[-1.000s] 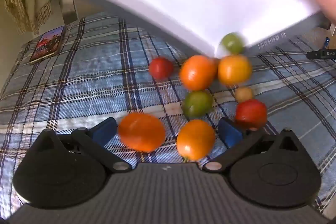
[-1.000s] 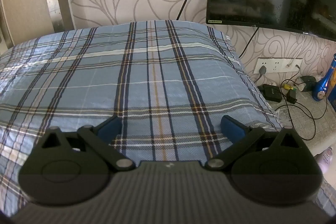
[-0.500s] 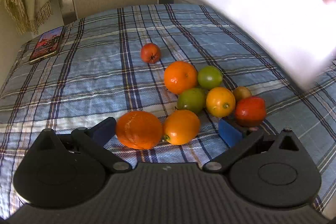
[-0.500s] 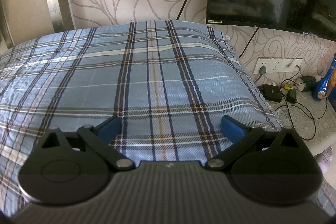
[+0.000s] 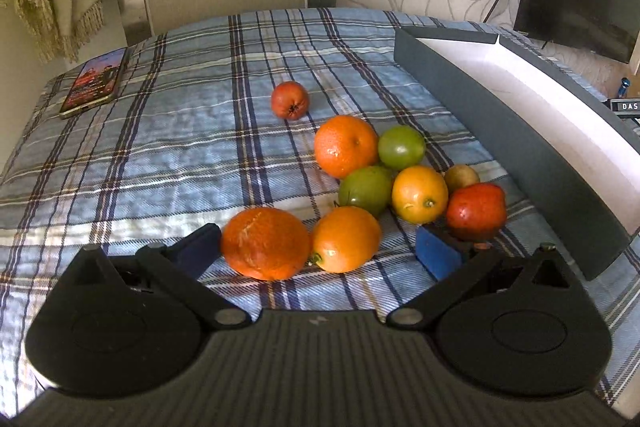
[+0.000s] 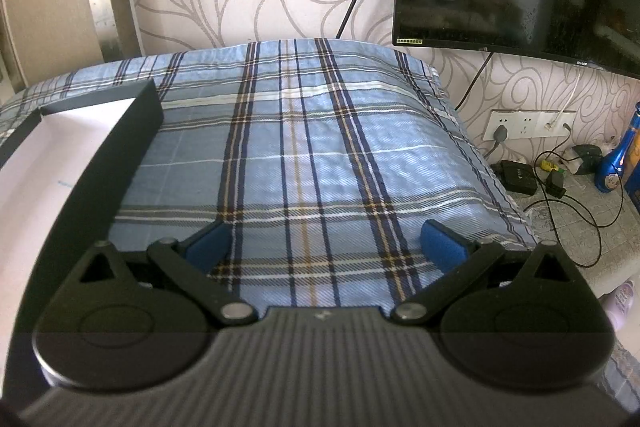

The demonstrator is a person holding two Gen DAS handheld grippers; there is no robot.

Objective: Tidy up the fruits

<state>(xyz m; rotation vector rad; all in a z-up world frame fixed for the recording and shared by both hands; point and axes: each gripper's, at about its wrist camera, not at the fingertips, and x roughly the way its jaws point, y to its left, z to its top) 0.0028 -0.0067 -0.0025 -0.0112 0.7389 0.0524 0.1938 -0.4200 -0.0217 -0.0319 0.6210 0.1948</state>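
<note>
My left gripper (image 5: 318, 251) is spread wide and holds nothing, its blue pads either side of a rough-skinned orange (image 5: 265, 243) and a smooth orange (image 5: 346, 239) lying on the blue plaid bedspread (image 5: 160, 155). Just past them I see two green citrus fruits (image 5: 365, 190), a yellow-orange fruit (image 5: 419, 193), a bigger orange (image 5: 345, 145) and a red pomegranate (image 5: 476, 211) bunched together, one small red fruit (image 5: 290, 99) apart, and a shallow dark-walled white-lined box (image 5: 500, 131) to their right. My right gripper (image 6: 326, 245) is also spread and empty over bare plaid.
</note>
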